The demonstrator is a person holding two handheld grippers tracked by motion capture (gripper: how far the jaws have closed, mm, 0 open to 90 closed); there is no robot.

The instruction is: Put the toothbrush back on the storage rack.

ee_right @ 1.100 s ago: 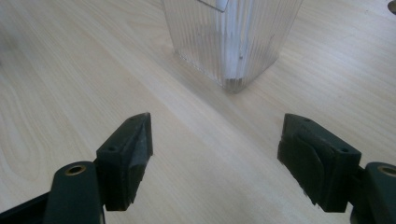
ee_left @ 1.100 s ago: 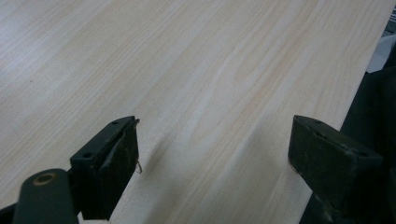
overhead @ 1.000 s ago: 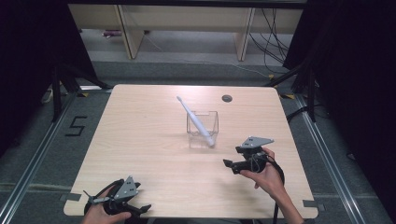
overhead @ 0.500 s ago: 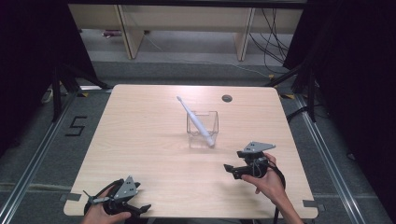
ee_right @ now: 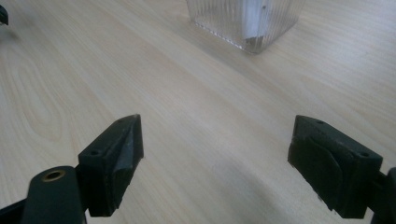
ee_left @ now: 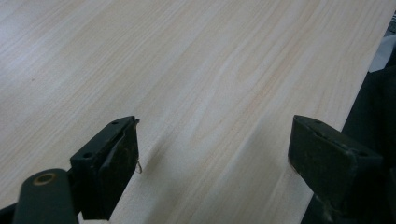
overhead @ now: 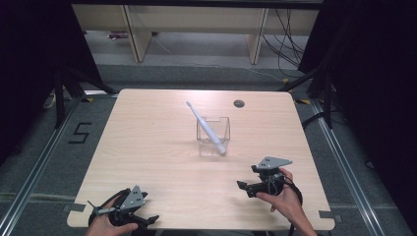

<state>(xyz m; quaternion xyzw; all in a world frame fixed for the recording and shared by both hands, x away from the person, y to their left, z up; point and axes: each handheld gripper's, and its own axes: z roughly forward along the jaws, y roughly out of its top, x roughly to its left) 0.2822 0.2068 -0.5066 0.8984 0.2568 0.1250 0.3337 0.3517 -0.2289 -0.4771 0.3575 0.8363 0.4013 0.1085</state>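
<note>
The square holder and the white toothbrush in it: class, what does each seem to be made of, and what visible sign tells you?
The holder looks like clear plastic, perhaps glass: the table shows through it, and the right gripper view shows fine vertical ribs on its walls. The toothbrush looks like smooth white plastic, even in colour, leaning stiffly over the rim.

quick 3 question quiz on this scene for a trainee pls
1. True or false: the toothbrush lies flat on the table.
2. What holds the toothbrush: A) a clear box, B) a bowl, C) a claw?
3. Which claw is nearer the box?

Key: 1. False, it leans tilted in the box, head end sticking out. 2. A. 3. The right claw, open and empty; the left claw sits at the near edge.
</note>
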